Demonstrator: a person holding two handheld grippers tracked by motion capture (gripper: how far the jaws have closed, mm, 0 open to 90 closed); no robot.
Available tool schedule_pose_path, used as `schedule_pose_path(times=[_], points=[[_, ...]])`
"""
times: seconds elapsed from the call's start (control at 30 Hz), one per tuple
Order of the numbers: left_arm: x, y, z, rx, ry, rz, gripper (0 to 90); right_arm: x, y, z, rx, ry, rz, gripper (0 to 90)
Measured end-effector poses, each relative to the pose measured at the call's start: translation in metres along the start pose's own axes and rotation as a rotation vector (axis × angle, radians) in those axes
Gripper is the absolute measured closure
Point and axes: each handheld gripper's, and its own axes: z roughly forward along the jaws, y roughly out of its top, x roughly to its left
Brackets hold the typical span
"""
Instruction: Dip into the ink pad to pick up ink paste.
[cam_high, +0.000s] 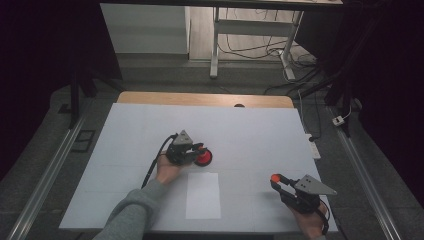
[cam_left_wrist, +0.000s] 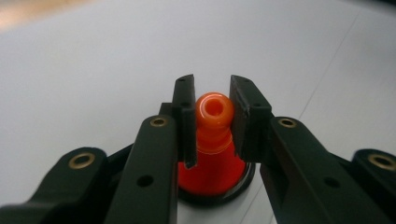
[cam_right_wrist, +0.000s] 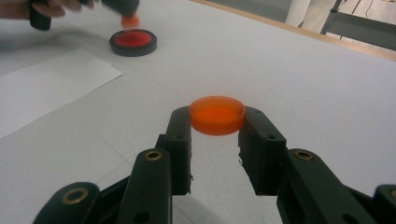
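The left gripper (cam_left_wrist: 212, 116) is clenched on the orange stamp (cam_left_wrist: 213, 140): its 2 black jaws press on either side of the stamp's rounded knob, with no gap showing. The stamp stands upright with its foot inside the round black ink pad (cam_left_wrist: 215, 198), whose rim shows below the orange body. In the high view the left gripper (cam_high: 199, 149) sits directly over the ink pad (cam_high: 204, 159), near the middle of the white table (cam_high: 250, 130).

The right gripper (cam_right_wrist: 215, 122) grasps the orange lid (cam_right_wrist: 217, 115), a shallow round disc, by its opposite edges; the jaws stand as wide as the lid and the lid is held level above the table. In the high view the right gripper (cam_high: 278, 180) is well apart from the ink pad, on the right side and nearer the person.

A white sheet of paper (cam_high: 203, 195) lies flat on the table just on the person's side of the ink pad, between the 2 hands. In the right gripper view the paper (cam_right_wrist: 46, 88) lies beside the ink pad (cam_right_wrist: 133, 42). Nothing stands between the ink pad and the paper.
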Motion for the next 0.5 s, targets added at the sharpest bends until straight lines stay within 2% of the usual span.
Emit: schedule_pose_path(times=[0.07,0.17,0.3,0.5], points=[[0.000,0.005,-0.006,-0.017,-0.001,-0.001,72.9,0.000,0.000,0.000,0.001,-0.004,0.001,64.9],[-0.001,0.007,-0.007,-0.013,-0.006,-0.008,72.8,0.000,0.000,0.001,0.001,0.000,0.003,64.9],[-0.004,0.007,-0.003,0.016,-0.005,0.007,72.8,0.001,0.000,0.000,-0.002,-0.001,-0.002,64.9],[-0.001,0.002,0.007,0.054,-0.007,-0.014,72.7,0.000,0.000,0.000,0.002,-0.001,-0.003,64.8]])
